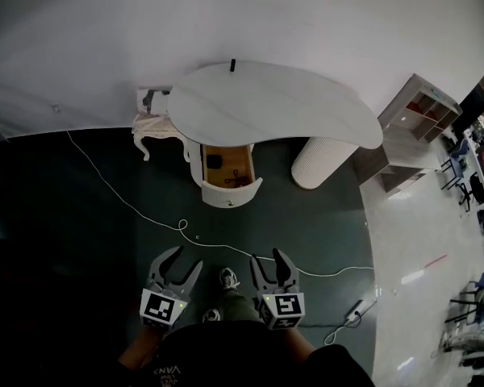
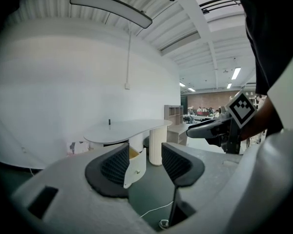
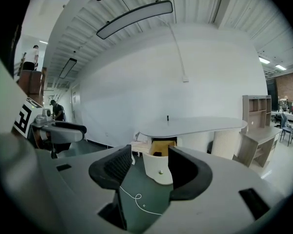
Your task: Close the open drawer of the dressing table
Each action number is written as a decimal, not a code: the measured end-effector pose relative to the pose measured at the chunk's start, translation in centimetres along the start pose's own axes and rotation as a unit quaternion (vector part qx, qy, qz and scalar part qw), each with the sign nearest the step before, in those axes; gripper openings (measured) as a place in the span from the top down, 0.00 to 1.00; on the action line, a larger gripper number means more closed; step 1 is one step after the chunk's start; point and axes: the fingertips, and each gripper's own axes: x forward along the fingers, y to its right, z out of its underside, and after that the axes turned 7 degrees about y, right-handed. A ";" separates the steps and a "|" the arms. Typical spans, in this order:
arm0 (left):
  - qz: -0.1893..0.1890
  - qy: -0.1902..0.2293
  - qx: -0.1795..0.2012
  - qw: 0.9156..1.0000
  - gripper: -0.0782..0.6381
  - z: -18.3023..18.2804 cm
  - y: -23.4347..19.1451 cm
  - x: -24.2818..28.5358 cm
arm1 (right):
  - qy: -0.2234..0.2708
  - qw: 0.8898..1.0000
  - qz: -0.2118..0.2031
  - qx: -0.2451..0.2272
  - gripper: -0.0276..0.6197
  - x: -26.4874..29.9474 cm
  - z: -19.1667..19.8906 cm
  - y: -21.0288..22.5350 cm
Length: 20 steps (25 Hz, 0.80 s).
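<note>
Head view: you stand on dark floor facing a white desk (image 1: 282,107) with a curved top, set against a white wall. The open drawer (image 1: 228,176) juts out from under the desk toward you. Its wooden inside shows, and its rounded white front is the part nearest you. It lies straight ahead and well apart from both grippers, with a white cable (image 1: 145,216) crossing the floor between. The left gripper (image 1: 185,258) and right gripper (image 1: 268,256) sit low in the picture, side by side. Each has its jaws spread and holds nothing. The drawer lines up with the gap between them, so neither looks clearly nearer.

Left gripper view: the jaws stand apart and empty. The drawer (image 2: 136,167) shows far off between them, close to the left jaw and turned partly side-on. The right gripper (image 2: 210,128) hangs off to the right.

Right gripper view: these jaws are also parted and empty. The drawer front (image 3: 158,168) and its small knob sit almost centred between them, facing you squarely.

The drawer slides along the line running from you to the desk, so closing it likely means a straight push forward, and the right gripper seems better lined up.
</note>
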 end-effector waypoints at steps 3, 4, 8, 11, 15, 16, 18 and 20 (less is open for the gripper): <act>-0.004 -0.003 -0.003 1.000 0.61 -0.2 -0.7 2.0 | -0.007 1.000 -0.006 -0.004 0.61 2.3 0.6 1.5; -0.007 -0.005 -0.005 1.000 0.61 -0.3 -1.1 2.8 | -0.010 1.000 -0.009 -0.003 0.61 3.1 0.7 1.9; -0.013 -0.005 -0.002 1.000 0.61 -0.8 -2.3 6.0 | -0.021 1.000 -0.018 -0.006 0.61 6.3 1.2 3.9; -0.019 -0.010 0.000 1.000 0.61 -0.9 -3.3 8.0 | -0.032 0.999 -0.021 -0.002 0.61 8.5 1.6 5.3; -0.029 -0.016 -0.001 0.999 0.61 -0.9 -4.7 10.7 | -0.040 0.999 -0.023 -0.008 0.61 11.5 2.1 7.4; -0.031 -0.018 -0.001 0.999 0.61 -0.9 -5.0 11.3 | -0.042 0.999 -0.024 -0.010 0.61 12.3 2.3 8.0; -0.036 -0.021 -0.002 0.999 0.61 -0.8 -5.5 12.7 | -0.048 0.998 -0.027 -0.014 0.61 13.7 2.8 9.0; -0.041 -0.023 -0.002 0.999 0.61 -0.6 -5.8 13.9 | -0.054 0.998 -0.035 -0.013 0.61 14.9 3.3 9.6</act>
